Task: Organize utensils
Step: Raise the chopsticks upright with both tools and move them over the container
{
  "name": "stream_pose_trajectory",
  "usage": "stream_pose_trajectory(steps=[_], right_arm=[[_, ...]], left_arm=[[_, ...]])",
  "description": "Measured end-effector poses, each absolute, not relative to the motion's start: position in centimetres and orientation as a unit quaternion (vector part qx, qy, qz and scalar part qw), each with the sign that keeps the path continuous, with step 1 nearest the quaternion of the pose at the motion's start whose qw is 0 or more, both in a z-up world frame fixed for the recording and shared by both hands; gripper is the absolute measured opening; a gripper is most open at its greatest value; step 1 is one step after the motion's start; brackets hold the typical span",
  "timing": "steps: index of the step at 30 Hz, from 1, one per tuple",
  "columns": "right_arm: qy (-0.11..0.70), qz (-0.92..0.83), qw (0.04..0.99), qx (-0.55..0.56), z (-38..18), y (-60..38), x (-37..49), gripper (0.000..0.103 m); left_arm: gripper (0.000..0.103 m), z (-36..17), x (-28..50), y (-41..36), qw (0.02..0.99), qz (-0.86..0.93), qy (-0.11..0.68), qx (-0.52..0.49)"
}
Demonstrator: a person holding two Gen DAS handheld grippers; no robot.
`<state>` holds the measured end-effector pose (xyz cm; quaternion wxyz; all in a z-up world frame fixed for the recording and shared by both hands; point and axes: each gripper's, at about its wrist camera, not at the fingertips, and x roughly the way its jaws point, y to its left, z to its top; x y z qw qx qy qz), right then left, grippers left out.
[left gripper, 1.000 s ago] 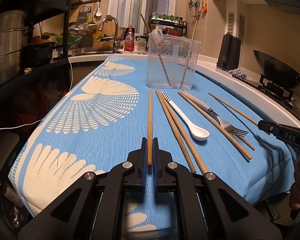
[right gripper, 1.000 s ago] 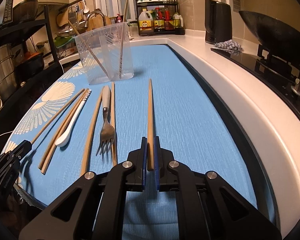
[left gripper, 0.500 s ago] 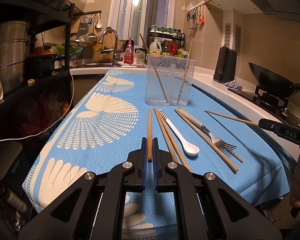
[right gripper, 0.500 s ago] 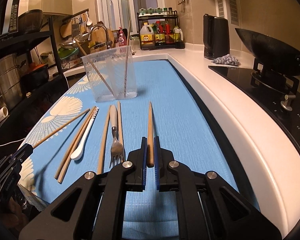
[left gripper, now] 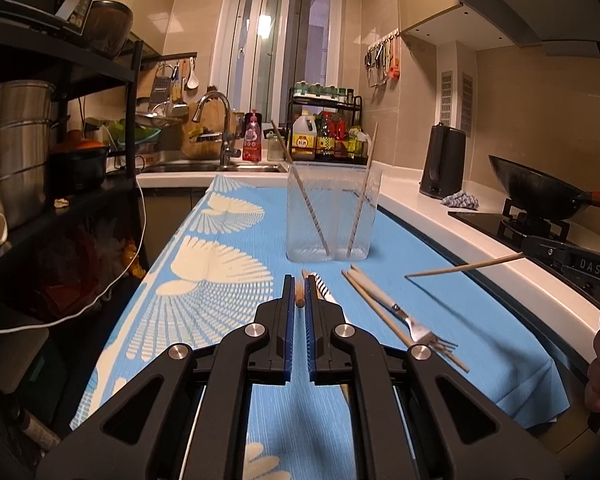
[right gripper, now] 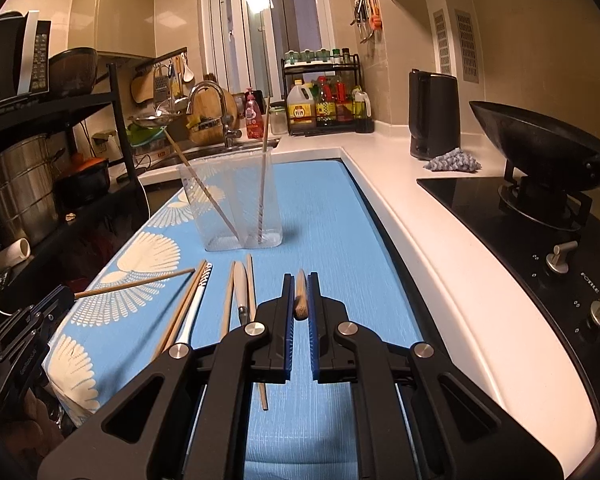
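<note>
Each gripper holds one wooden chopstick, lifted off the blue cloth [left gripper: 400, 240]. My left gripper [left gripper: 299, 292] is shut on a chopstick [left gripper: 299, 295] that points forward; it also shows in the right wrist view [right gripper: 136, 285]. My right gripper [right gripper: 300, 294] is shut on a chopstick [right gripper: 300, 294], seen from the left wrist as a tilted stick [left gripper: 464, 267]. A clear plastic holder [left gripper: 334, 210] stands ahead with two chopsticks in it. On the cloth lie a fork [left gripper: 396, 310], a white spoon [right gripper: 194, 308] and loose chopsticks [right gripper: 250, 284].
A hob with a black wok [right gripper: 540, 148] is on the right beyond the white counter edge [right gripper: 440, 260]. A black kettle [right gripper: 434, 114] and a spice rack [right gripper: 324, 96] stand at the back. A sink tap [left gripper: 216, 124] and a metal shelf with pots [left gripper: 16, 148] are on the left.
Both grippers have risen and tilted up with their chopsticks, which now point forward above the cloth. The utensils on the cloth have not moved.
</note>
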<state>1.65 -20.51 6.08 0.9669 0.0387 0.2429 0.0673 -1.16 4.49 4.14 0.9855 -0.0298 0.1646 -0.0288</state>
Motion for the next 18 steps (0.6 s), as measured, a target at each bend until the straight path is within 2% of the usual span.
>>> stream_pose_trajectory(steps=[18], right_arm=[[0.187,0.097,0.977,0.042,12.7,-18.7,4.1,0.007]], left_arm=[[0.005,11.8,2.8,6.8,0.99,-0.039,0.129,-0.045]])
